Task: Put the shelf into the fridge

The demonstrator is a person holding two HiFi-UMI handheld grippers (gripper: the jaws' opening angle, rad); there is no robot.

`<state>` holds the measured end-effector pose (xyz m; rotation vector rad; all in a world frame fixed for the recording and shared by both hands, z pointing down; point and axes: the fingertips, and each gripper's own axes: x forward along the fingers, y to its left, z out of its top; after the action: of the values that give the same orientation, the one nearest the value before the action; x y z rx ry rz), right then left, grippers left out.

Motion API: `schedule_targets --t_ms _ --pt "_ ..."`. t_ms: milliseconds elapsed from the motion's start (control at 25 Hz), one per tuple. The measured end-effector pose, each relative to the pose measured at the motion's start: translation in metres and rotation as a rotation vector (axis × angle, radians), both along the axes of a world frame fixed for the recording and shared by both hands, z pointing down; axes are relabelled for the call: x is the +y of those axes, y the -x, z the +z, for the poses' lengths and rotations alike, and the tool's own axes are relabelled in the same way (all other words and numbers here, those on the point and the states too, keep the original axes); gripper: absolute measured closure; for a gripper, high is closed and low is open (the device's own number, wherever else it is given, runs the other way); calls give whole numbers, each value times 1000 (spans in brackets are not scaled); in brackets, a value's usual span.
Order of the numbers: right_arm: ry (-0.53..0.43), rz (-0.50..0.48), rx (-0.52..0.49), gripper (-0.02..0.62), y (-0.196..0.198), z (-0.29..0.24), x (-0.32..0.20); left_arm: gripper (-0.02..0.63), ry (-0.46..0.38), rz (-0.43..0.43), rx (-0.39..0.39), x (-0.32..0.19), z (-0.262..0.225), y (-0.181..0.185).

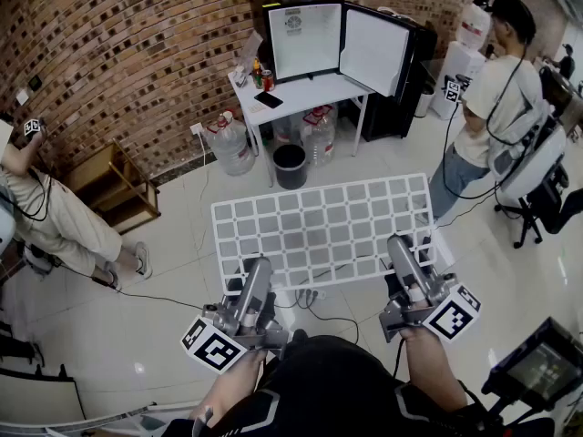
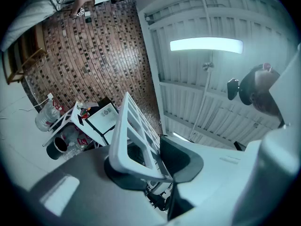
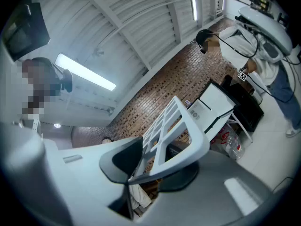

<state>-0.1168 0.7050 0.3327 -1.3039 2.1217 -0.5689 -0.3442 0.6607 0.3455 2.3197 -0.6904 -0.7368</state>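
Observation:
A white grid shelf is held level in front of me, over the tiled floor. My left gripper is shut on its near left edge; in the left gripper view the shelf frame sits pinched between the dark pads. My right gripper is shut on the near right edge, where the shelf shows clamped between its pads. The small fridge stands on a white table by the brick wall, its door swung open to the right and its white inside showing.
Water jugs and a black bin stand under and beside the table. A person stands at the right near an office chair; another person is at the left by a wooden rack. Cables cross the floor.

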Motion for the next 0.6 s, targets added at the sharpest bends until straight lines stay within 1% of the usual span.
schedule_targets --t_ms 160,280,440,600 --pt "1 13 12 488 13 -4 -19 517 1 5 6 -20 -3 15" --pt "2 22 10 488 26 1 -26 517 -1 23 4 -30 2 26" --pt "26 38 10 489 37 8 -31 514 5 52 0 -41 11 34" --pt "28 37 42 489 37 0 -42 515 23 45 34 -48 11 37"
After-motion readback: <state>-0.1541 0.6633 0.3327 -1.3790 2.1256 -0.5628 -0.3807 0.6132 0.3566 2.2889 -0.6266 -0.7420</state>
